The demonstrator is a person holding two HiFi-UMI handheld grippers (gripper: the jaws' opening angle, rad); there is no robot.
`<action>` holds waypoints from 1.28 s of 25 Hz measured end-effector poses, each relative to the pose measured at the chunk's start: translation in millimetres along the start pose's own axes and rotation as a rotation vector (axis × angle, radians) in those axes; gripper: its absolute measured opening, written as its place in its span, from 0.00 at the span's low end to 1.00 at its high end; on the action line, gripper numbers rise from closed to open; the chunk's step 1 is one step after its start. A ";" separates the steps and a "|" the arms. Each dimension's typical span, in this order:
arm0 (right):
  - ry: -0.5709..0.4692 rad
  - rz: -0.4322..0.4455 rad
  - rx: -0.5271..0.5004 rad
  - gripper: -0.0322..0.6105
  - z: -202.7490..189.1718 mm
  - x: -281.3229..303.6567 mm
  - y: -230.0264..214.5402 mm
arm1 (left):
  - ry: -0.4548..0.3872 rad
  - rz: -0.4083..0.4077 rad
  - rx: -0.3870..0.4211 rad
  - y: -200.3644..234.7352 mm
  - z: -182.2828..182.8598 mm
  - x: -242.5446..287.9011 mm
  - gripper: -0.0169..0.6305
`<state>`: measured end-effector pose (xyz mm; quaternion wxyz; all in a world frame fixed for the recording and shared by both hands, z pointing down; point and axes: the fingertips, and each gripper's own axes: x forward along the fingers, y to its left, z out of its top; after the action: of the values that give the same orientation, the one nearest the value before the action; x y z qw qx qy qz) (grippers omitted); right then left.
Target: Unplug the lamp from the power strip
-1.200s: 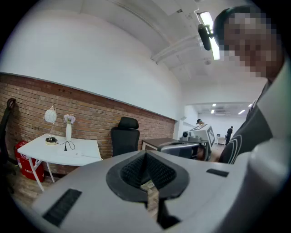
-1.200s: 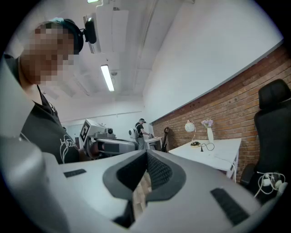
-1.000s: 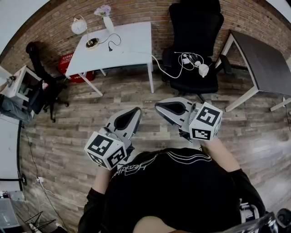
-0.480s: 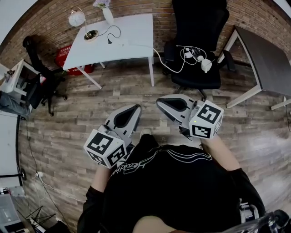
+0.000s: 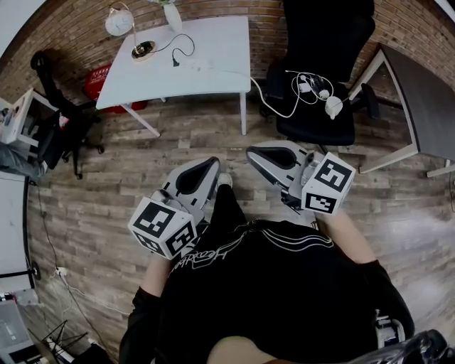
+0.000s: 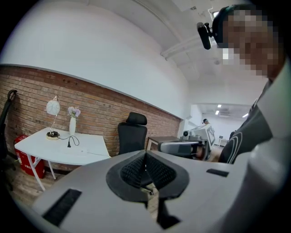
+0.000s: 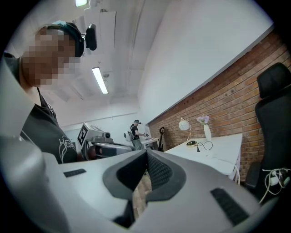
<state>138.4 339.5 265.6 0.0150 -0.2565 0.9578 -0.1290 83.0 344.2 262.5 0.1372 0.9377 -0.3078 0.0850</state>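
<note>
Head view: both grippers are held low in front of the person's torso above the plank floor, well apart from the white table. The left gripper and the right gripper each have their jaws pressed together with nothing between them. The lamp stands at the table's far left corner, with a vase beside it. Its black cord ends in a plug lying on the tabletop just beside the white power strip. I cannot tell whether the plug is seated in the strip. A white cable runs off the table's right edge to a black office chair, where loose cables lie on the seat.

Left gripper view: the jaws meet, empty. Beyond them are the table, lamp, vase, plug and chair.

Right gripper view: the jaws are closed, empty. The lamp and vase stand on the table against the brick wall.
</note>
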 end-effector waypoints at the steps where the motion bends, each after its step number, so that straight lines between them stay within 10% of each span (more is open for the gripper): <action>1: 0.003 -0.002 0.005 0.05 0.2 8.0 -8.7 | 0.000 0.000 -0.003 11.1 1.4 3.7 0.03; 19: 0.055 -0.130 0.009 0.05 61.8 220.0 -199.9 | 0.020 -0.044 -0.063 304.8 81.0 83.5 0.03; 32: 0.100 -0.126 0.030 0.05 50.3 290.7 -284.9 | 0.051 -0.028 -0.079 399.8 74.2 129.4 0.03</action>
<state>29.7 -54.5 300.5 -0.0373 -0.3090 0.9374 -0.1565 -48.6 -59.5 305.6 0.1829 0.9333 -0.2940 0.0950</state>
